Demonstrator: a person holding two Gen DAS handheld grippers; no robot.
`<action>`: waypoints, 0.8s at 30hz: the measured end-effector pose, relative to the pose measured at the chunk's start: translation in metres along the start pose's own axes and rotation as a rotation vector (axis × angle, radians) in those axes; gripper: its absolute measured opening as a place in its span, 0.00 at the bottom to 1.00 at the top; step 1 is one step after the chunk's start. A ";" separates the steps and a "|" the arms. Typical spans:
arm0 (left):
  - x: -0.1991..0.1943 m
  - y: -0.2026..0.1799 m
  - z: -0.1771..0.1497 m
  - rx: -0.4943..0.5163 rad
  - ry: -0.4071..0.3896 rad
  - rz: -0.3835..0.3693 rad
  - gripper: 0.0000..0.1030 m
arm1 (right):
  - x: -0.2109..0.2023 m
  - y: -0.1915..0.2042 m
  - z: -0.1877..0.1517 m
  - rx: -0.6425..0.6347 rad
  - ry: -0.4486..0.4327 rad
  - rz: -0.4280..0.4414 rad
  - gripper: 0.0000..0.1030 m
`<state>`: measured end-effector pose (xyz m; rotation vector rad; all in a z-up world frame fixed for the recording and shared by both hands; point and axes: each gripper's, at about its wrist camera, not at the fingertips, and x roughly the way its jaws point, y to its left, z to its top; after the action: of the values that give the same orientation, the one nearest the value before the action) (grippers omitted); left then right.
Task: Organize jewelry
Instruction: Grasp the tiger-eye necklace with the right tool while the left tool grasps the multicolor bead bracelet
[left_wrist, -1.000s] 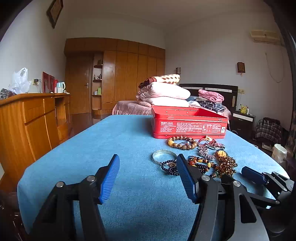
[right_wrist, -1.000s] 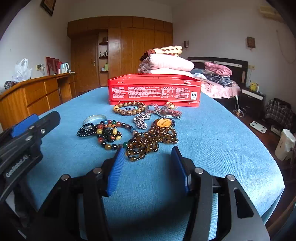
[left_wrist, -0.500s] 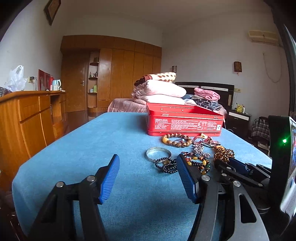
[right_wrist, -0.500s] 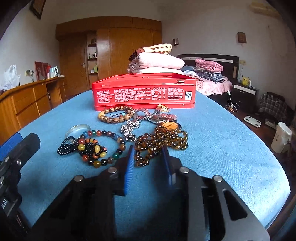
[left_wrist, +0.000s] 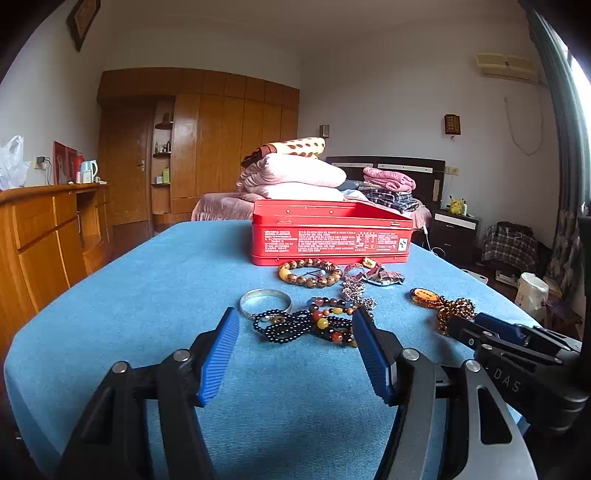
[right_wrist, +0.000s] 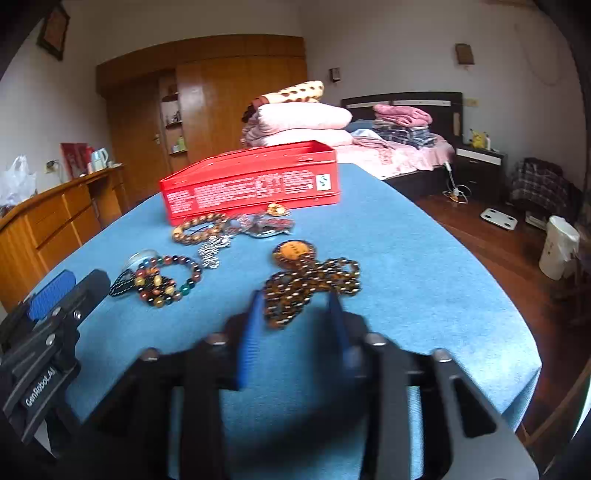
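Jewelry lies on the blue table in front of an open red tin (left_wrist: 330, 232) (right_wrist: 251, 188). My left gripper (left_wrist: 295, 317) is open and empty, just short of a black bead bracelet (left_wrist: 280, 325), a multicolour bead bracelet (left_wrist: 330, 321) and a silver bangle (left_wrist: 265, 301). A wooden bead bracelet (left_wrist: 310, 273) sits nearer the tin. My right gripper (right_wrist: 295, 302) is blurred and its jaws are opening. The near end of the amber bead necklace (right_wrist: 310, 284) lies on the cloth between its fingertips, and the pads are not pressing it.
The blue table cover (left_wrist: 166, 280) drops off at the right edge (right_wrist: 509, 332). A wooden dresser (left_wrist: 40, 236) stands to the left. Beyond the table are a bed with folded bedding (left_wrist: 295, 173), a white bin (right_wrist: 557, 251) and floor scales.
The right gripper narrowed, then widened again, while it moved forward up to the amber necklace and rolled. The left gripper came closer to the black and multicolour bracelets, with its jaws unchanged.
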<state>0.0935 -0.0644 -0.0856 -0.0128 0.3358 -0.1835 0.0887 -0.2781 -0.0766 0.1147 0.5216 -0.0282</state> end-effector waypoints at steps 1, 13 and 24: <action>0.001 -0.001 0.000 0.000 0.001 -0.001 0.61 | 0.001 -0.001 0.001 0.008 0.003 -0.015 0.53; 0.006 0.002 -0.001 -0.023 0.002 0.000 0.61 | 0.039 0.008 0.014 -0.024 0.013 -0.101 0.40; 0.024 -0.025 -0.003 -0.045 0.068 -0.060 0.61 | 0.029 -0.018 0.009 -0.034 -0.004 -0.095 0.21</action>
<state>0.1105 -0.0932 -0.0949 -0.0614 0.4073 -0.2358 0.1171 -0.2968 -0.0851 0.0569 0.5227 -0.1121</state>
